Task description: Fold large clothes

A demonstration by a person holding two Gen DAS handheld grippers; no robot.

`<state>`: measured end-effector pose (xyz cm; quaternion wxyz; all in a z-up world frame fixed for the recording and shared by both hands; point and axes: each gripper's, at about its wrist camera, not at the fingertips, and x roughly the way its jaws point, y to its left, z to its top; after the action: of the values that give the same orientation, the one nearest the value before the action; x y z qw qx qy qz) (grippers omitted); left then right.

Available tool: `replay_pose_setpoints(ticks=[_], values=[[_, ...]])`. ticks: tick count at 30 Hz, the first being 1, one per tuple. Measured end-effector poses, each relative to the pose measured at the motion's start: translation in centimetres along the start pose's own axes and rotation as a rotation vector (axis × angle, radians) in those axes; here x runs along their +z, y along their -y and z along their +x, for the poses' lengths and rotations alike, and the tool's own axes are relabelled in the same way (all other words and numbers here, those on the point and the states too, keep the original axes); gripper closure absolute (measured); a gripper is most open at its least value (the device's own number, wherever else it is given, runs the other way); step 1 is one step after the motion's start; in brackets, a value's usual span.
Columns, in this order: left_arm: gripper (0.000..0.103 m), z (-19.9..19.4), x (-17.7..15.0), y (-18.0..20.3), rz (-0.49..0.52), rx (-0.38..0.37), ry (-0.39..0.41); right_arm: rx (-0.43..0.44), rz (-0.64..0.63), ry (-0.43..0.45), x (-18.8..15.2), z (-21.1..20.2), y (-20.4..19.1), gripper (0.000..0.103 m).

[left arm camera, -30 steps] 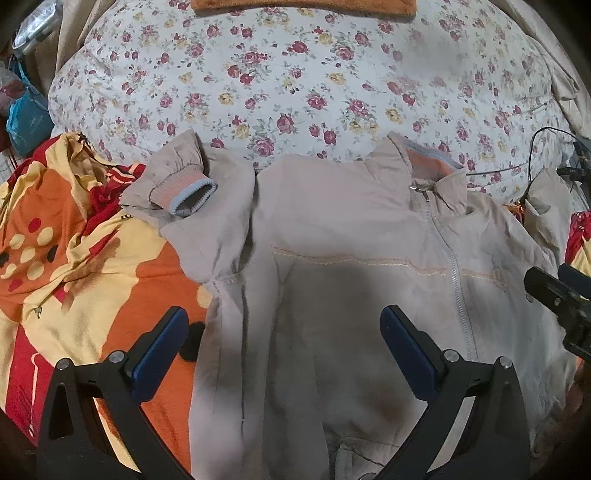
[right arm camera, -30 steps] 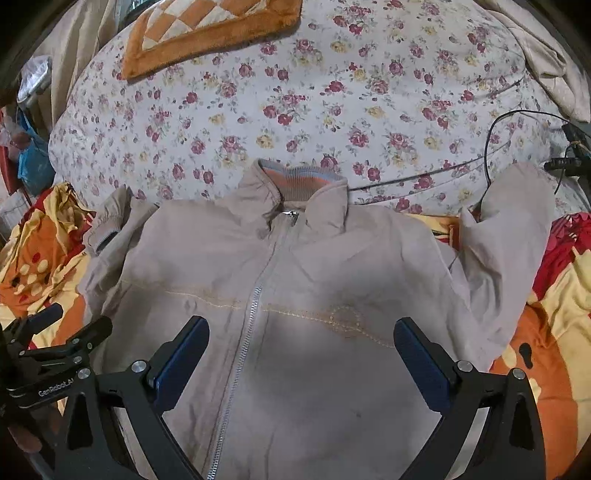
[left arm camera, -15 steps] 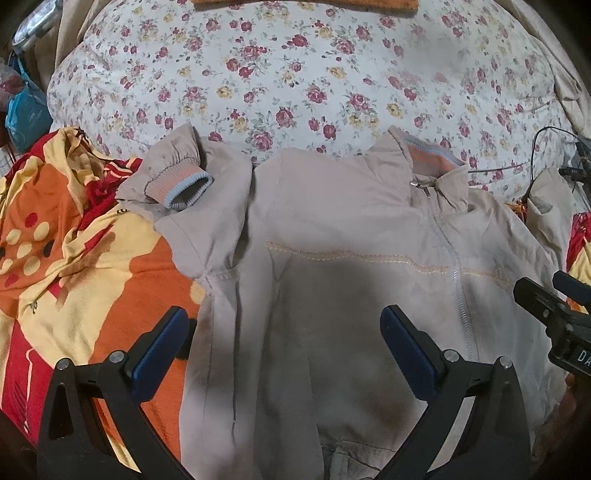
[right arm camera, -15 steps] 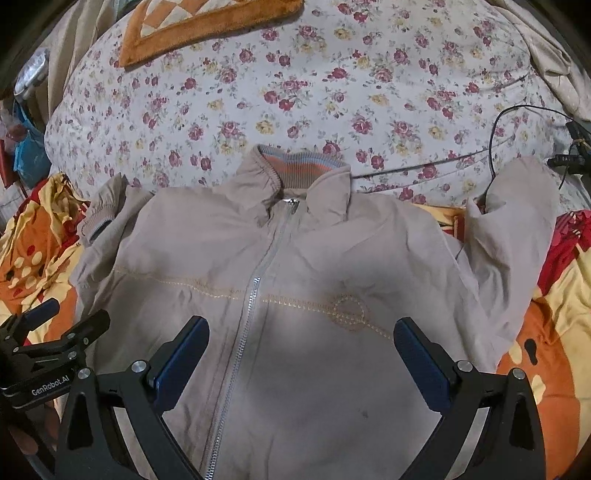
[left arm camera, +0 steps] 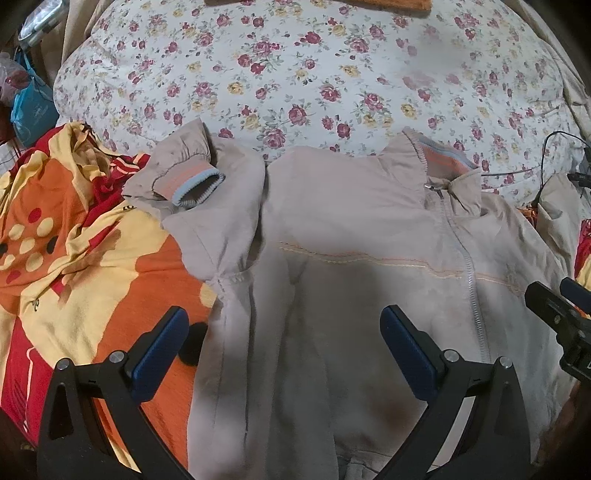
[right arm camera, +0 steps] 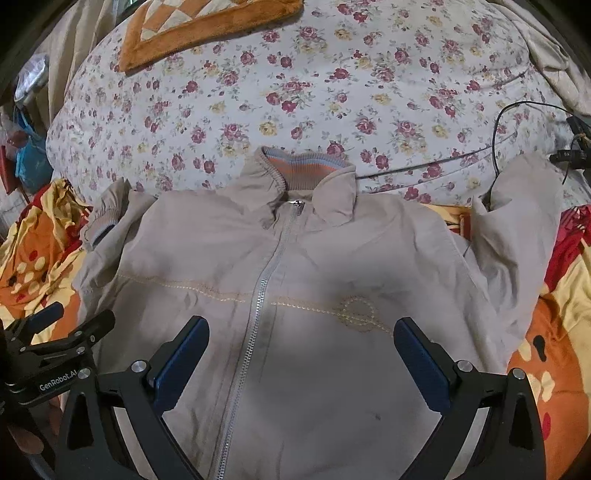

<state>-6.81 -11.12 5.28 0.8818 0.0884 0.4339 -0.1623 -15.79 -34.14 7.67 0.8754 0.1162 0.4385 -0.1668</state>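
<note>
A beige zip-up jacket lies face up on the bed, zipped, with its orange and blue ribbed collar at the far side. Its left sleeve is bent back, the ribbed cuff pointing right. The right sleeve stretches up and outward. My left gripper hovers open over the jacket's lower left front. My right gripper hovers open over the lower middle, just right of the zipper. Neither holds cloth. Each gripper shows at the edge of the other's view.
An orange, yellow and red blanket lies under the jacket. Beyond it spreads a white floral quilt with an orange mat on top. A black cable runs at the far right. Blue bags hang at the left.
Both grippers have drawn back slightly, and the jacket sits a little lower and nearer in each view. The jaws stay open. The jacket itself has not moved.
</note>
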Motion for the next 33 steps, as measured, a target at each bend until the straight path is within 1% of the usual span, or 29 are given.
replay_pose_setpoints(ticks=[7, 12, 20, 26, 33], values=[[0.000, 0.3, 0.0, -0.2, -0.008, 0.002, -0.008, -0.023, -0.035, -0.008, -0.1, 0.3, -0.4, 0.002], [0.000, 0.4, 0.0, -0.3, -0.008, 0.009, -0.009, -0.023, -0.049, -0.015, -0.1, 0.4, -0.7, 0.002], [0.000, 0.7, 0.0, -0.9, -0.027, 0.014, -0.019, -0.007, -0.050, -0.034, -0.2, 0.6, -1.1, 0.002], [0.000, 0.8, 0.0, -0.9, -0.026, 0.016, -0.019, -0.015, -0.048, -0.027, -0.2, 0.7, -1.1, 0.002], [0.000, 0.8, 0.0, -1.0, -0.025, 0.019, -0.020, -0.013, -0.039, -0.041, -0.2, 0.9, -1.0, 0.002]])
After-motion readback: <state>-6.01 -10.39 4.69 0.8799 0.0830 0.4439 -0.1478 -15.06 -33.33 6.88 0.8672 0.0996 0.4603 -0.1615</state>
